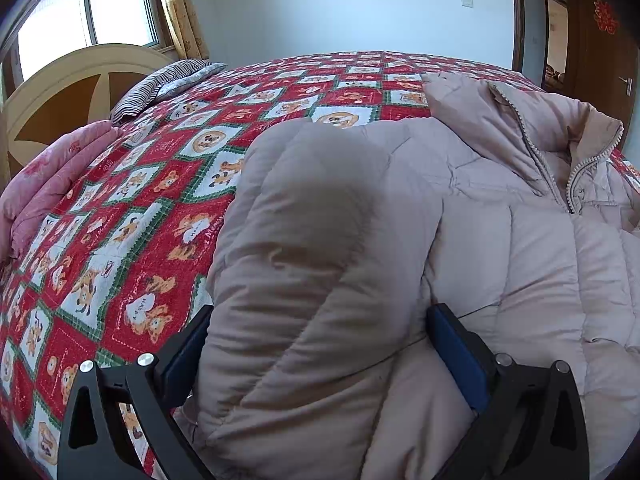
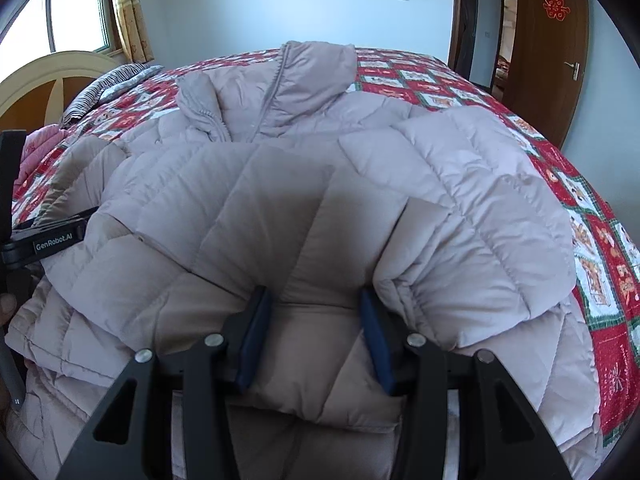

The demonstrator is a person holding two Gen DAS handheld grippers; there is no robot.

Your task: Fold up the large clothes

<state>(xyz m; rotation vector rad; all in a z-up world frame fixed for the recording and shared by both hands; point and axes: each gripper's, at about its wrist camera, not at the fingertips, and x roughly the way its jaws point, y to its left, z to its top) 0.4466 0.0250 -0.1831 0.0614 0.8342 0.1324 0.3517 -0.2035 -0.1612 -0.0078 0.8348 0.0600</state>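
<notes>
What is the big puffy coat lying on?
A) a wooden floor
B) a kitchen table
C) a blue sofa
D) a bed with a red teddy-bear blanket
D: the puffy coat is spread over the red teddy-bear blanket that covers the bed, with a headboard at its far end.

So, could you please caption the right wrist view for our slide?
Right claw pinching a fold of the jacket on the bed.

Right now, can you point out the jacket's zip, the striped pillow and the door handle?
zip point(image 1: 536, 156), left wrist view, on the teeth below the collar.
pillow point(image 1: 160, 88), left wrist view, on its striped top by the headboard.
door handle point(image 2: 572, 69), right wrist view, on the metal lever.
</notes>
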